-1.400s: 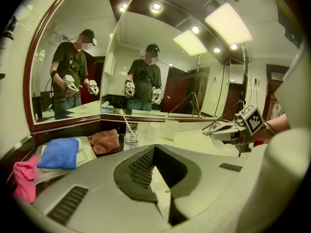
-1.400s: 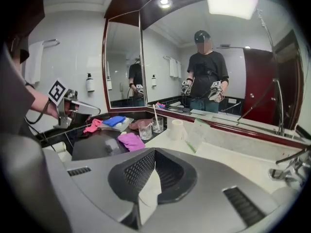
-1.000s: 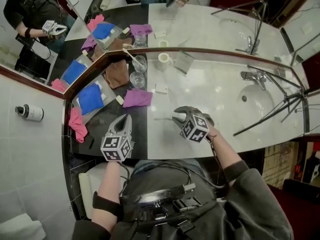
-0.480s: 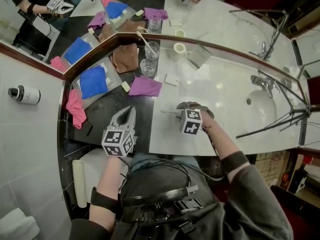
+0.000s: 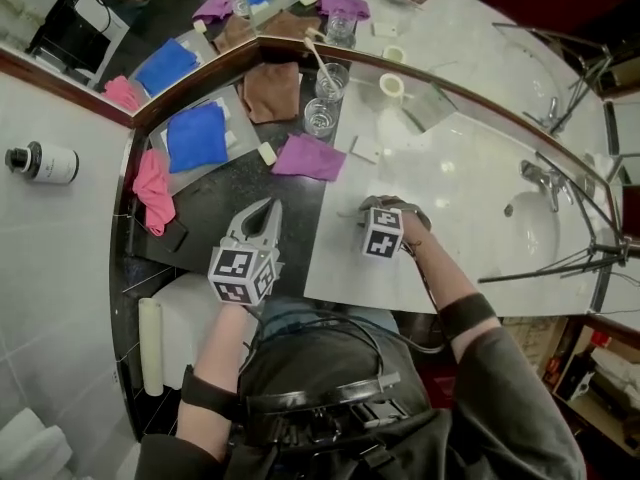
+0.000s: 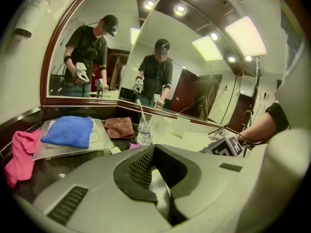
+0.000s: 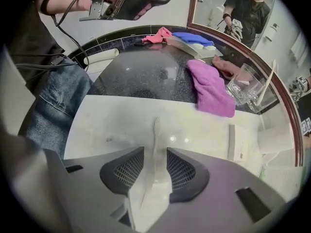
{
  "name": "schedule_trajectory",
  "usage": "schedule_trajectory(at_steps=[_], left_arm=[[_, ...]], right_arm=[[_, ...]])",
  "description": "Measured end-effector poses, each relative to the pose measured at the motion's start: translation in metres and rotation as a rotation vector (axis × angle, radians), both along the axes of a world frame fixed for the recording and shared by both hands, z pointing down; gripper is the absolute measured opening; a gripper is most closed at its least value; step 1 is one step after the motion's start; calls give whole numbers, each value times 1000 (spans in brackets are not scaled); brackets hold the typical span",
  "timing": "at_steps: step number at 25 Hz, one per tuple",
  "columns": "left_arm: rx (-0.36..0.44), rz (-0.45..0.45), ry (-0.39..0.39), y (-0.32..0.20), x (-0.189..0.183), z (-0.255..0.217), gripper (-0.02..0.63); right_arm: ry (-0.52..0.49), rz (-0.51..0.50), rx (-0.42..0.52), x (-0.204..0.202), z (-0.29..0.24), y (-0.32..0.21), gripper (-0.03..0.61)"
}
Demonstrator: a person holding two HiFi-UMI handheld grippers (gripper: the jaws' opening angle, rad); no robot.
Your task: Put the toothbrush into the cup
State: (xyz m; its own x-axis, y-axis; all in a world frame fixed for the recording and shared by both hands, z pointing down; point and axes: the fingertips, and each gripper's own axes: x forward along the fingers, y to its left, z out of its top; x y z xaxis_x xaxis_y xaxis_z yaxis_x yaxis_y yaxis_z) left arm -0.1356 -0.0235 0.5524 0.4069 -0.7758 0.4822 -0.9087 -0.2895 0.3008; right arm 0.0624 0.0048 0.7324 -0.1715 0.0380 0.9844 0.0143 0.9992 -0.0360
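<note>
On the pale, glossy marble worktop (image 7: 107,125) a slim white toothbrush (image 7: 156,130) lies flat btwn the right hand-held gripper (image 7: 155,155) pads. Its jaws have just narrowed slightly and are still apart, not pressing. Left hand-held gripper (image 6: 153,148) is clenched, empty. Two clear glass cups (image 7: 243,89) stand past a soft purple cloth (image 7: 211,89) — one holds a pale stick.

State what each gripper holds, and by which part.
Nothing yet. The right gripper, jaws just closing slightly, straddles the toothbrush handle without pressing it; the left gripper is shut and empty.
</note>
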Motion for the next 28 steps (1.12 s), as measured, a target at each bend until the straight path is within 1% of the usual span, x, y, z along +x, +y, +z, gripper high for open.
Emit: schedule_trajectory(at_steps=[3,5,7,12,17,20,28], left_arm=[[-6,-16,5,1,-6,2,2],[-13,-23,8,1,-12,3,2],[-21,-29,9,3,-17,5,2],[-25,-58,3,5,-30,12,2],[-26,-60,2,6,-32,14,2],[-21,-58,0,6,-29,11,2],[2,-40,-12,5,-18,-1,2]], right_arm=[[33,-12,-31,1,6,1,136],[46,-21,-57,1,7,2,130],[56,-38,-75,0,7,2,110],[71,-70,-96,-1,7,5,50],[70,-63,-103,-2,8,6,44],[71,-61,-87,-1,6,3,43],[-5,13,-46,-2,-23,-9,43]])
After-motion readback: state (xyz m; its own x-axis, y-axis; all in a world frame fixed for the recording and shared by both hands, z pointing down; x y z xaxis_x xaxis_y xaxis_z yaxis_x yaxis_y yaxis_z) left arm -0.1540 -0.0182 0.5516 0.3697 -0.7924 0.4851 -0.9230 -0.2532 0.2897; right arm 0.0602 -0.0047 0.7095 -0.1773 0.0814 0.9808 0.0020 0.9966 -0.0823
